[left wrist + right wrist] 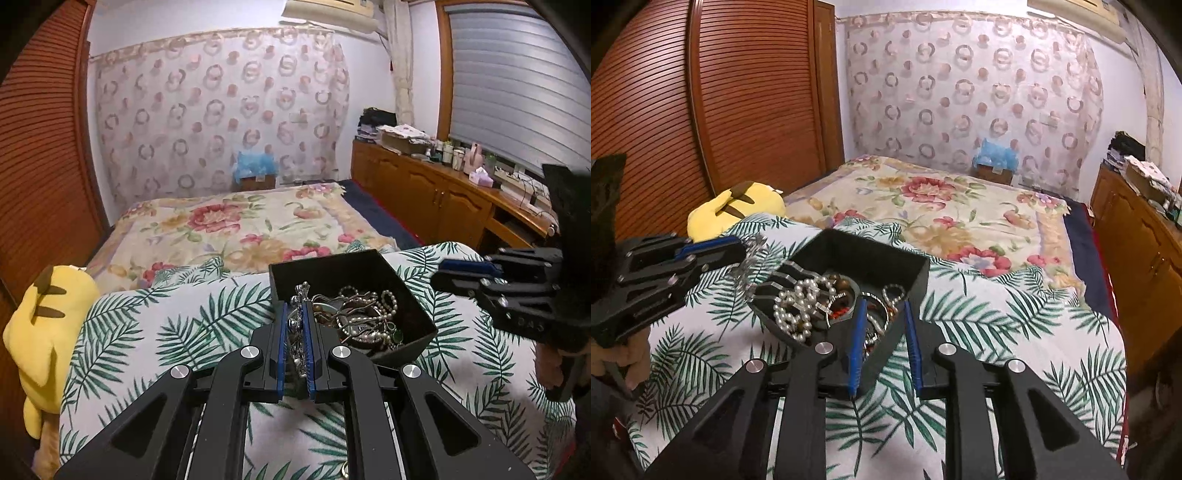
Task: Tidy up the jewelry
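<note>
Left gripper (295, 314) jaws pinch glinting, perhaps silver chain (300, 295); black square tray (417, 317) beside.

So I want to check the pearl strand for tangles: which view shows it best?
The right wrist view: the pearl strand lies close and unobstructed at the near-left of the black tray, beads distinct. In the left wrist view the strand is farther off, mixed with other pieces, harder to trace.

Black tray (410, 280), white pearl beads (798, 299), green palm-leaf cover (177, 325), yellow plush (44, 325), blue-padded claw (295, 314)
</note>
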The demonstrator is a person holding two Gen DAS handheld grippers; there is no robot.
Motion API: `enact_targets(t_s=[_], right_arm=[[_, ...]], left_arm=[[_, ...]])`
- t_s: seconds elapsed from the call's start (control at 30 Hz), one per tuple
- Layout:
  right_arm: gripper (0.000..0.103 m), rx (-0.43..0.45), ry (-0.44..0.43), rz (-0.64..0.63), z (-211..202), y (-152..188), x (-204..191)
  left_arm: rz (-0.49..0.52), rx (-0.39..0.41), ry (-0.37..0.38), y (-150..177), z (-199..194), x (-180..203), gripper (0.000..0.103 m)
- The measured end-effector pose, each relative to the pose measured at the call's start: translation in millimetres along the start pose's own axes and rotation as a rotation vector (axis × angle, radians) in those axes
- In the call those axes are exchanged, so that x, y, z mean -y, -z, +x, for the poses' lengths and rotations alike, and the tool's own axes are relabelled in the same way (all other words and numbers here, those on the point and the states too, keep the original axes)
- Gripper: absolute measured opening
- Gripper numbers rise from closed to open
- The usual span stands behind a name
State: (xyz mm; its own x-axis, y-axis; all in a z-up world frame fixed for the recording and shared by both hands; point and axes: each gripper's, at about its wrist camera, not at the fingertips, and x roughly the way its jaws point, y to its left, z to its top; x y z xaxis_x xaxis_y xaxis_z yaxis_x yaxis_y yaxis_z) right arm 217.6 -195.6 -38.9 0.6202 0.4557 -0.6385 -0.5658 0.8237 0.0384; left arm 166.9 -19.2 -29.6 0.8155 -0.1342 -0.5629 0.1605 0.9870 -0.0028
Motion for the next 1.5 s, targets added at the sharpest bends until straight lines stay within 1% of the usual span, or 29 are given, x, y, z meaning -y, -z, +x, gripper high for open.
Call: enact_targets(t_s=[0.23, 0.47, 0.57, 0.73, 0.77, 0.8, 0.83, 0.9, 0.93, 0.97, 1.0, 1.03, 1.13, 1.17, 1.3, 1.5], right_arm=[[0.023, -0.015, 0.008, 0.001, -7.7, 20.0, 3.0], [0.023, -0.033, 0.003, 0.002, -12.1, 36.6, 1.4], [0.023, -0.041, 0.002, -0.005, -13.9, 43.5, -2.4], [0.023, -0.047, -0.010, -0.003, -19.4, 53.3, -7.7], [0.023, -0.051, -0.013, -0.003, -19.8, 56.1, -9.1], [0.023, -0.053, -0.016, -0.003, -20.8, 58.3, -9.9], [0.023, -0.058, -0.022, -0.003, -21.4, 61.6, -11.4], [0.025, -0.066, -0.029, -0.003, -22.0, 67.4, -13.8], [0.030, -0.068, -0.034, -0.001, -22.3, 70.1, -15.2], [0.033, -0.070, -0.038, 0.001, -22.7, 71.9, -16.7], [0.033, -0.076, -0.044, 0.002, -22.5, 74.9, -18.9], [0.033, -0.083, -0.046, -0.001, -21.8, 77.7, -21.2], [0.033, -0.107, -0.054, -0.015, -18.9, 84.4, -27.8], [0.033, -0.115, -0.058, -0.018, -18.1, 86.8, -30.0], [0.033, -0.147, -0.073, -0.047, -12.3, 94.7, -40.4], [0.033, -0.187, -0.061, -0.107, -5.4, 99.3, -54.7]], left_arm=[[0.029, -0.022, 0.011, -9.5, 19.8, 14.3, 0.007], [0.058, -0.046, 0.017, -11.2, 33.7, 24.2, 0.007], [0.064, -0.069, 0.031, -10.6, 37.3, 25.5, 0.008], [0.051, -0.071, 0.028, -6.3, 29.4, 20.6, 0.010], [0.050, -0.071, 0.029, -5.2, 27.0, 20.0, 0.018], [0.050, -0.068, 0.030, -4.1, 24.6, 19.5, 0.031], [0.052, -0.059, 0.033, -1.0, 19.6, 18.7, 0.034], [0.063, -0.053, 0.033, 3.6, 12.9, 19.0, 0.036], [0.068, -0.055, 0.029, 6.9, 9.7, 19.2, 0.039], [0.071, -0.056, 0.028, 10.5, 7.0, 19.3, 0.044], [0.075, -0.058, 0.029, 14.7, 3.4, 19.5, 0.050], [0.078, -0.061, 0.029, 17.5, 1.2, 19.7, 0.052], [0.088, -0.072, 0.033, 31.0, -8.4, 19.9, 0.066], [0.088, -0.076, 0.031, 34.6, -10.3, 20.0, 0.073], [0.085, -0.104, 0.042, 48.2, -14.3, 16.7, 0.082], [0.101, -0.173, 0.016, 74.2, -12.3, 14.3, 0.083]])
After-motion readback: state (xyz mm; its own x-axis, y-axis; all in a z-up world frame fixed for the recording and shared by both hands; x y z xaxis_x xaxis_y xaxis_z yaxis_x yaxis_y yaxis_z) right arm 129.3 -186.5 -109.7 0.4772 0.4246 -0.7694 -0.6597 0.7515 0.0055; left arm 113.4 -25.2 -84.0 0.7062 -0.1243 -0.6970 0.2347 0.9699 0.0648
